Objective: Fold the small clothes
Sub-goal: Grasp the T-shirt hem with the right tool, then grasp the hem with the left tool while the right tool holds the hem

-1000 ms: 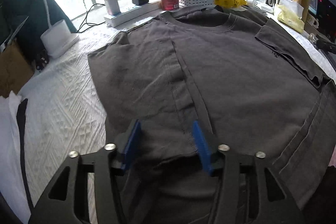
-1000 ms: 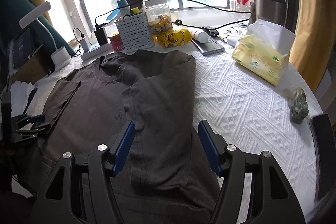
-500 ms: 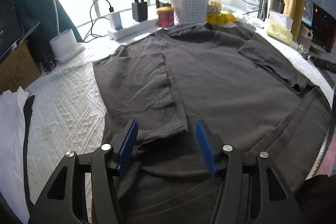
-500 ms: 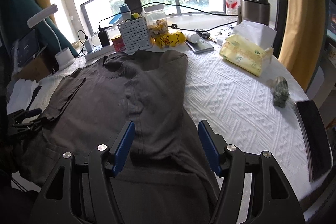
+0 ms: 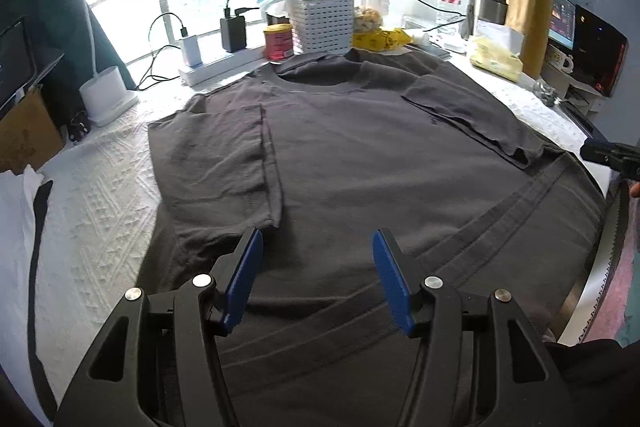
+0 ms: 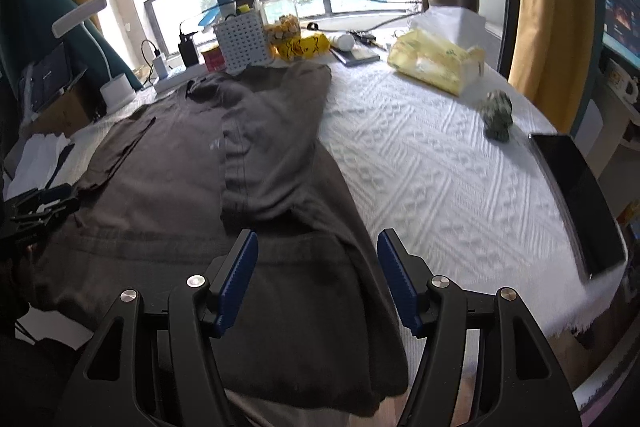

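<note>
A dark grey t-shirt [image 5: 360, 163] lies spread flat on a table covered with a white textured cloth [image 6: 440, 163], its collar toward the window and its bottom hem hanging over the near edge. Both sleeves are folded inward onto the body of the shirt: one sleeve [image 5: 224, 163] on the left side and the other sleeve [image 5: 468, 115] on the right. The left gripper [image 5: 318, 281] hovers above the lower part of the shirt with its blue pads spread apart and nothing between them. The right gripper [image 6: 318, 281] hangs over the hem near the right fold, its jaws likewise apart and empty. Beyond the collar stand a white basket [image 5: 322, 23] and a red can [image 5: 279, 42], and a yellow tissue pack [image 6: 438, 61] sits well apart on the cloth
</note>
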